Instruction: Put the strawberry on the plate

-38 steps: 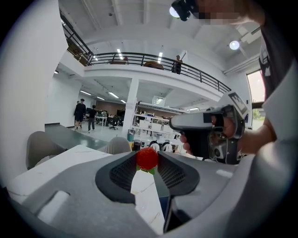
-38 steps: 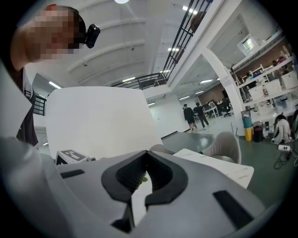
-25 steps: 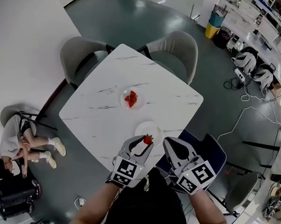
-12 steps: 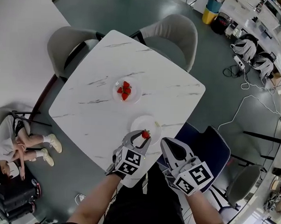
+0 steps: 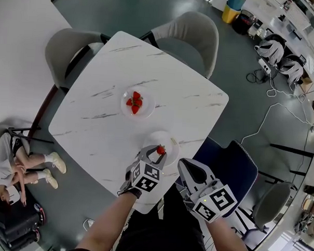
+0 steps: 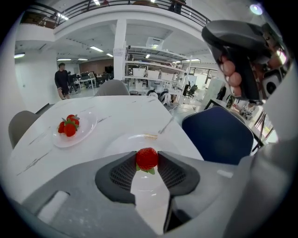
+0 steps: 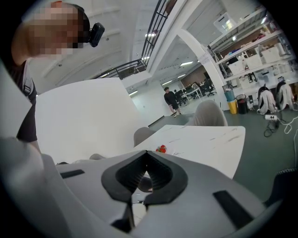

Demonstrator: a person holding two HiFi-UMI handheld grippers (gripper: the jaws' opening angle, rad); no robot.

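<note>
My left gripper point(image 5: 159, 150) point(image 6: 147, 159) is shut on a red strawberry point(image 5: 160, 149) point(image 6: 147, 158), held over the near part of an empty white plate point(image 5: 168, 138) point(image 6: 135, 142) at the table's near edge. A second glass plate point(image 5: 145, 109) point(image 6: 83, 130) with several strawberries point(image 5: 134, 102) point(image 6: 67, 126) sits at the table's middle. My right gripper point(image 5: 187, 169) point(image 7: 145, 163) is shut and empty, held off the table's near corner above the blue chair.
The white marble table point(image 5: 105, 120) has two grey chairs point(image 5: 189, 35) at its far sides and a blue chair point(image 5: 233, 164) at the near right. A person sits on the floor point(image 5: 12, 163) at the left. Cables and bins lie at the far right.
My left gripper has carried the strawberry forward, from the table's near edge to over the empty plate. The right gripper stays shut beside it.
</note>
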